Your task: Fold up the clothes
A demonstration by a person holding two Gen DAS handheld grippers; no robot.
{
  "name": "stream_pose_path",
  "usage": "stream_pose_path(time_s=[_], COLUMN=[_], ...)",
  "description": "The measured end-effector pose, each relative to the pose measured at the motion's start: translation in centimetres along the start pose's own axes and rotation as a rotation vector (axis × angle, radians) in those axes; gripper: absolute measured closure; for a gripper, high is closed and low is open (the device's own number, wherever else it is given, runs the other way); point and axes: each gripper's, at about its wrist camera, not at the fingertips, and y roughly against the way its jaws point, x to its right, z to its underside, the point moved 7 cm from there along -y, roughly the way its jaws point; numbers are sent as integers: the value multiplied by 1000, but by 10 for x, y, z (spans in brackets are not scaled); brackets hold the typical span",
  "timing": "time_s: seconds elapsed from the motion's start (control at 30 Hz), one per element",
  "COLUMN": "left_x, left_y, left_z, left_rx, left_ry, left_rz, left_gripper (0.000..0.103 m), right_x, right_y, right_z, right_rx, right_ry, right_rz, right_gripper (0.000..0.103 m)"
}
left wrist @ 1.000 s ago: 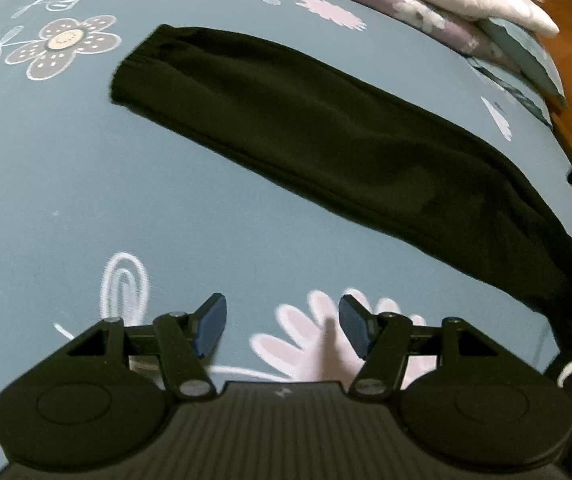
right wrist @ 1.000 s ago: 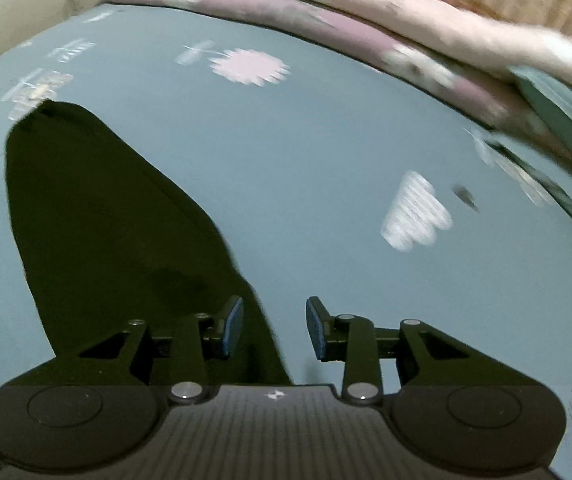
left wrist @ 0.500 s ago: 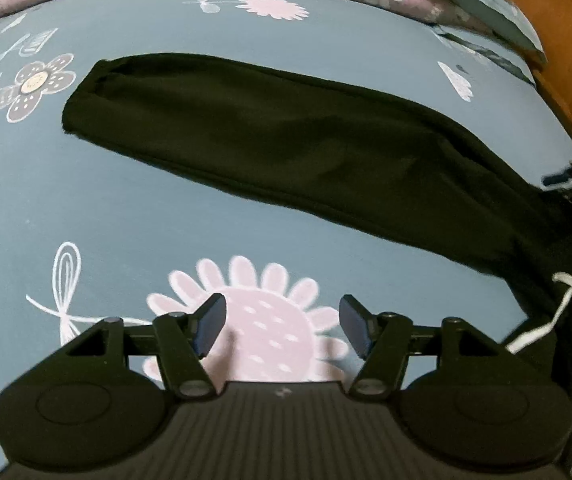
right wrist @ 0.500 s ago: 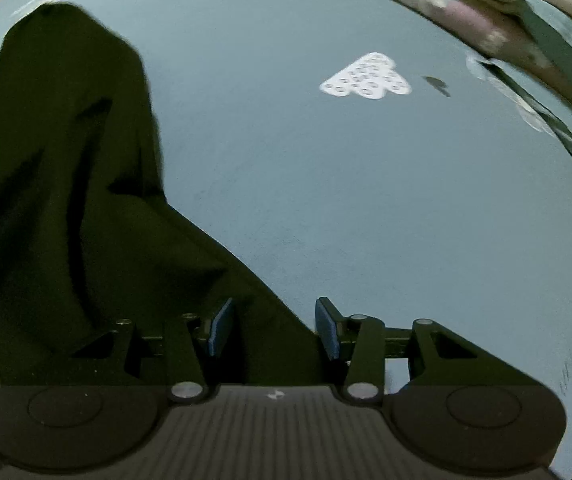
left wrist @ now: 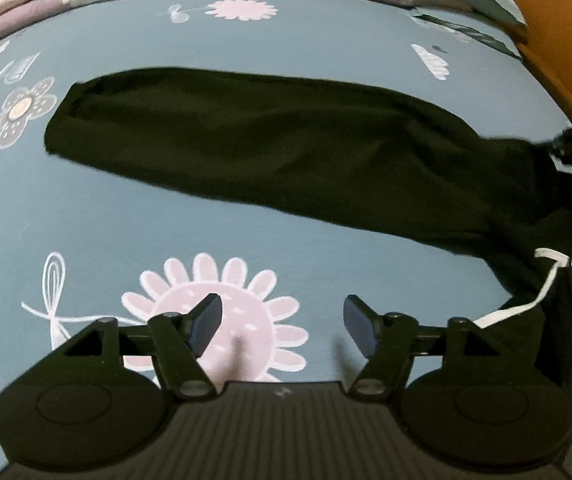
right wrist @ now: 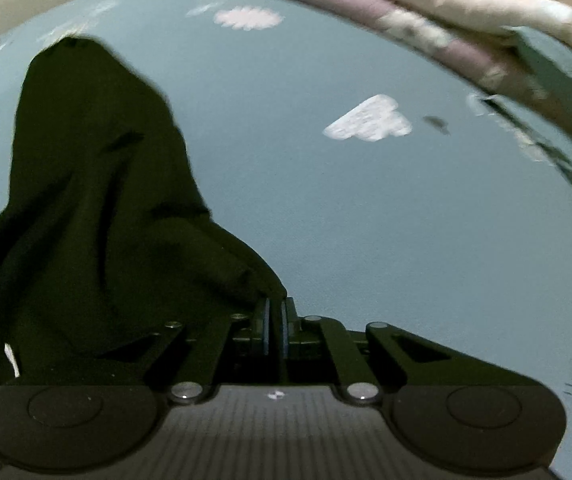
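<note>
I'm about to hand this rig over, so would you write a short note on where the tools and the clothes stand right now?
Right tool: its jaws have just closed and are shut on the edge of the black trousers, at the waist end.
Left tool: open, empty, over the pink flower print on the bedsheet, clear of the trousers; its jaws have just been opening a little.
Trousers: lying lengthwise across the sheet, cuff end away from the right tool, white drawstring loose at the waist end.
Done: legs look laid one over the other.
Left: grip with the left tool, fold the trousers along their length.
</note>
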Motion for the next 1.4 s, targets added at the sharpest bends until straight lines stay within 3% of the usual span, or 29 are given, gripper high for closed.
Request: stream_pose_path(time_s=[0.13,0.3,0.4,0.53,0.67,0.9,1.03,1.2,1.4], left_x=[2,-2,-7,-21,-40,-98,-150,-220,-268], left_y=[5,6,5,5,2,-3,-16,-45,-78], left_z=[-1,2,2,3,0,-29,-51,-67,-79], left_rx=[14,15,15,22,34,105,140,160,192], left_ry=[-3,20,39,74,121,256,371,546,649], left_rz=[9,18,21,25,29,64,91,130,196], left_gripper=[35,35,35,35,35,37,38,40,40], right_x=[21,24,25,20,12,-26,-64,-124,-209], right_y=[16,0,-18,-3,22,43,29,-17,-84], right_z=[0,8,11,5,-22,-96,-155,-235,-325], right_rx=[51,5,-48,-18,48,179,214,190,142], right_ry=[-84,-145,-162,-196,-184,-184,-144,-50,73], right_rz=[55,102,156,167,134,-29,-112,-193,-306], right_gripper=[97,95,84,79,66,66,66,66,64])
